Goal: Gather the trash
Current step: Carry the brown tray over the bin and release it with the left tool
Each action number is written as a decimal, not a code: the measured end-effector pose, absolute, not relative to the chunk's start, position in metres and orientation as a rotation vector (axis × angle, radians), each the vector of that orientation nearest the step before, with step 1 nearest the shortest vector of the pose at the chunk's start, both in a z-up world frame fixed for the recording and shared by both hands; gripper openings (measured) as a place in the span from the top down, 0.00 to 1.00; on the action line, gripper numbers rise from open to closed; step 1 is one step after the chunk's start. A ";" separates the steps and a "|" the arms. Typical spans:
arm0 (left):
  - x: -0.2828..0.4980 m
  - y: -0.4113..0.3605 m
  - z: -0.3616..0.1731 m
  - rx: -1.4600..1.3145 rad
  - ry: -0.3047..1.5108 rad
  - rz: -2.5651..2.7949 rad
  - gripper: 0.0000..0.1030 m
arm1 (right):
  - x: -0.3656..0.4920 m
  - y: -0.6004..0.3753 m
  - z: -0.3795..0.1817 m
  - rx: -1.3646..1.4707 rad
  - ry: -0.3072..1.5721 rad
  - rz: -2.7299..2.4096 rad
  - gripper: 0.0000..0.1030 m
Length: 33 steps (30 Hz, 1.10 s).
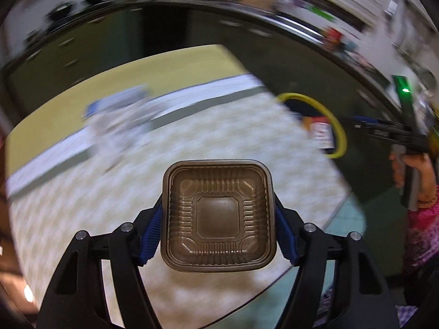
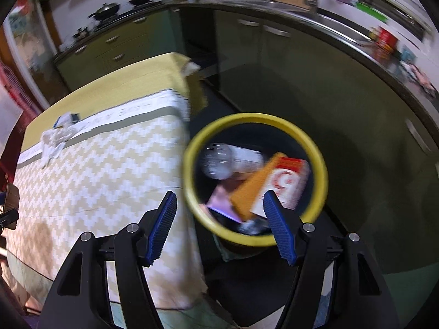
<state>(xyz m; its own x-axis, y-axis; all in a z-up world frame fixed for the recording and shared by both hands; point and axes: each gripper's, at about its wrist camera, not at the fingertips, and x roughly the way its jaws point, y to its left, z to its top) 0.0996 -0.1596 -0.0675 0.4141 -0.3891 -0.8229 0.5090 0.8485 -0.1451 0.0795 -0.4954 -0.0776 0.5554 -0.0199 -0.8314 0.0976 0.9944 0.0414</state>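
Clamped between the blue pads of the left gripper [image 1: 218, 235], a brown plastic tray [image 1: 218, 219] hangs above the near edge of the table [image 1: 82, 205], open side toward the camera. The right gripper [image 2: 219, 227] is spread wide and empty over the yellow-rimmed bin [image 2: 321, 170] just off the table's right edge, which holds what looks like a clear bottle [image 2: 219, 164], blurred, and a red-and-white carton [image 2: 288, 183]. Crumpled white wrapping [image 2: 56, 139] lies toward the table's far left corner.

A tray [image 1: 218, 216] is held between the left gripper's [image 1: 218, 219] fingers above the table [image 2: 96, 170]. The bin [image 2: 255, 178] stands just right of the table, with a bottle [image 2: 227, 161] and cartons inside. Crumpled wrappers, seemingly [image 2: 56, 139], lie at the table's far left.
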 end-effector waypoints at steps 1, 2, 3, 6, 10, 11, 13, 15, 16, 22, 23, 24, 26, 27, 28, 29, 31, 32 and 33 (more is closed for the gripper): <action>0.102 -0.175 -0.067 0.148 0.993 -0.601 0.35 | 0.076 -0.505 -0.076 0.093 0.977 -0.088 0.37; 0.106 -0.200 -0.066 0.178 0.991 -0.646 0.35 | 0.071 -0.515 -0.075 0.101 0.974 -0.105 0.37; 0.107 -0.218 -0.065 0.202 0.989 -0.675 0.35 | 0.068 -0.522 -0.075 0.106 0.972 -0.116 0.37; 0.115 -0.284 -0.068 0.269 0.993 -0.781 0.35 | 0.056 -0.545 -0.074 0.131 0.964 -0.153 0.37; 0.122 -0.363 -0.079 0.325 1.031 -0.927 0.35 | 0.041 -0.568 -0.075 0.161 0.958 -0.189 0.37; 0.125 -0.378 -0.084 0.335 1.042 -0.945 0.35 | 0.037 -0.572 -0.075 0.167 0.957 -0.196 0.37; 0.130 -0.406 -0.091 0.352 1.060 -0.972 0.35 | 0.030 -0.581 -0.076 0.178 0.955 -0.213 0.37; 0.140 -0.430 -0.100 0.363 1.073 -0.972 0.35 | 0.022 -0.590 -0.077 0.190 0.956 -0.229 0.36; 0.147 -0.442 -0.106 0.367 1.076 -0.964 0.35 | 0.019 -0.593 -0.079 0.196 0.958 -0.236 0.37; 0.183 -0.477 -0.130 0.370 1.078 -0.914 0.23 | 0.002 -0.612 -0.085 0.230 0.978 -0.288 0.35; 0.187 -0.477 -0.132 0.370 1.069 -0.902 0.18 | 0.000 -0.614 -0.085 0.233 0.980 -0.294 0.34; 0.191 -0.476 -0.133 0.368 1.065 -0.893 0.18 | -0.002 -0.615 -0.085 0.234 0.981 -0.298 0.31; 0.193 -0.467 -0.130 0.344 1.072 -0.901 0.18 | -0.003 -0.613 -0.084 0.226 0.984 -0.300 0.31; 0.192 -0.459 -0.124 0.325 1.069 -0.911 0.18 | -0.004 -0.611 -0.083 0.222 0.985 -0.296 0.31; 0.190 -0.451 -0.118 0.308 1.060 -0.919 0.18 | -0.003 -0.609 -0.082 0.217 0.984 -0.291 0.31; 0.185 -0.433 -0.107 0.282 1.033 -0.928 0.18 | -0.001 -0.607 -0.081 0.213 0.984 -0.286 0.31; 0.175 -0.401 -0.089 0.237 0.986 -0.927 0.18 | 0.005 -0.596 -0.080 0.197 0.983 -0.260 0.31; 0.168 -0.377 -0.080 0.207 0.955 -0.923 0.17 | 0.010 -0.589 -0.080 0.187 0.985 -0.242 0.31; 0.162 -0.354 -0.074 0.182 0.932 -0.916 0.17 | 0.014 -0.583 -0.080 0.178 0.988 -0.227 0.31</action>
